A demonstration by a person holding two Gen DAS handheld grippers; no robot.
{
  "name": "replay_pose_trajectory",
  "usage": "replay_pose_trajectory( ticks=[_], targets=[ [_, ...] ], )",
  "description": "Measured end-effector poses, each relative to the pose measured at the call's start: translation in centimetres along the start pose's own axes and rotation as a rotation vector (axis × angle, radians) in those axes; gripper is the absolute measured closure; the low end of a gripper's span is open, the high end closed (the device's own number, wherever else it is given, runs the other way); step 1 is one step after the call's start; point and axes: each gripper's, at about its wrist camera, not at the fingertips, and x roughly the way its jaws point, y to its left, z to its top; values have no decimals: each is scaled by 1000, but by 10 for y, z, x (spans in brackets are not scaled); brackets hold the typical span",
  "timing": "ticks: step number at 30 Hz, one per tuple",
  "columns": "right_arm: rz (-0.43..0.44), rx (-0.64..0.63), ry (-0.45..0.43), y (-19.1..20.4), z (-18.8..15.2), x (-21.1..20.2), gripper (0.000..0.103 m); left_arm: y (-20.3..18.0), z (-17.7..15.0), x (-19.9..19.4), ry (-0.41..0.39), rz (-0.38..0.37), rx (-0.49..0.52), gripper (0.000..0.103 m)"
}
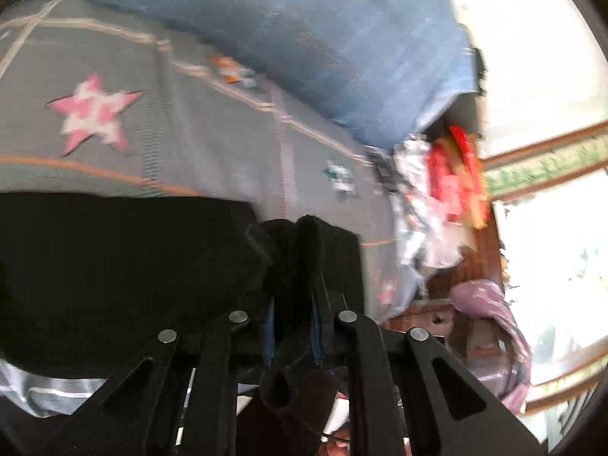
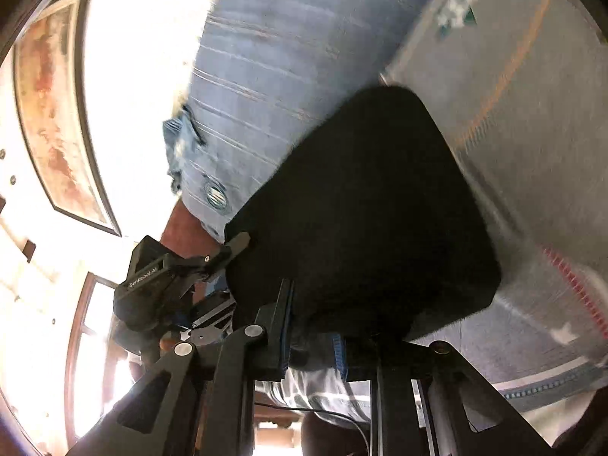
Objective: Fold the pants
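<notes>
The black pants (image 1: pixel 114 273) are soft, limp and light, so they will sag and slide unless gripped at a doubled edge or corner; they lie on the grey star-print bedcover (image 1: pixel 190 144), filling the 9 o'clock side of the left wrist view. The left gripper (image 1: pixel 294 266) is nearly closed, its jaws pinching a bunched fold of the cloth at 6 o'clock. The right gripper (image 2: pixel 315 326) is likewise almost closed, clamping the near edge of the pants at 6 o'clock.

Motion blur is smearing the red clutter (image 1: pixel 456 178) beyond the bed past naming, and the black pants (image 2: pixel 361 209) are hiding what is perhaps the right gripper's (image 2: pixel 315 345) fingertips.
</notes>
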Motion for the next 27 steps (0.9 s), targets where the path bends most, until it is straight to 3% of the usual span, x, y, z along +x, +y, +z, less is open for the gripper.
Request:
replay_pose_trajectory(
  ticks=[4,6,8,12,14,18,20,23,24,25,27],
  targets=[
    [-118,6,24,-27,4,14,84,48,2,43,74,90,-117,91],
    [-154,54,51,-41,4,16,77,65,2,62,109,102,-161,91],
    [-169,79,74,-44,1,7,72,66,3,63,96,85,-160,91],
    [-222,-48,93,-17,-2,-30,69,57,3,59,86,136,-92,91],
    [-173,-142,35,11,-1,-55,69,56,3,60,80,144,-87,90],
    [-126,-351,-130,56,10,-73,55,57,3,59,74,147,-94,90],
    [-195,-402,-119,49,18,-52,55,57,3,58,74,150,-97,90],
    [-486,-414,-18,1,33,-5,59,57,2,57,67,162,-82,87],
    [-475,-404,1,-10,35,0,62,55,2,58,68,166,-72,87],
    [-440,-407,-50,-6,34,-11,62,53,0,56,66,174,-56,85],
    [-475,-424,-25,11,34,-16,58,47,-4,47,52,192,-14,85]
  ],
)
